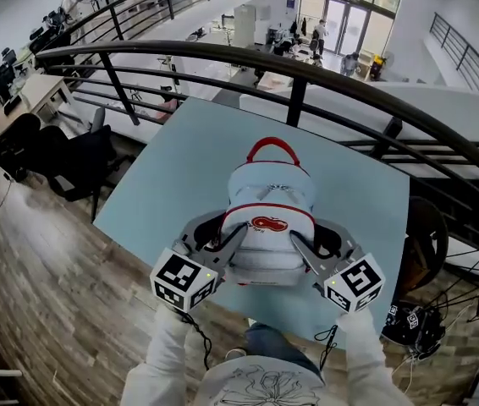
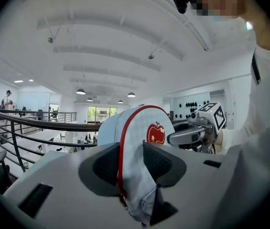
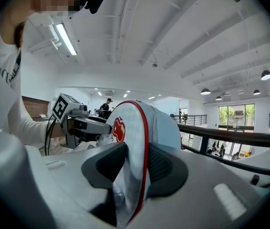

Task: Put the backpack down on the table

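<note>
White/pale-blue fabric backpack [image 1: 269,214] w/ red piping, over light-blue table [image 1: 172,184], 6 o'clock edge. Left gripper [image 1: 233,237] at its 8 o'clock, right gripper [image 1: 305,254] at 4; each pinches a side fold.

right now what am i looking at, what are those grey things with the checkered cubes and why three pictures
There is no robot: a person holds a two-jaw gripper in each hand, and the marker cubes are part of those tools. The head view looks down from a camera on the person's head; the other two cameras ride on the grippers and look along their jaws. The left gripper and right gripper each clamp one side of a pale backpack with red trim and an apple badge; fabric sits pinched between the pads. Under it is a light blue table. Whether the backpack rests on the table I cannot tell.
</note>
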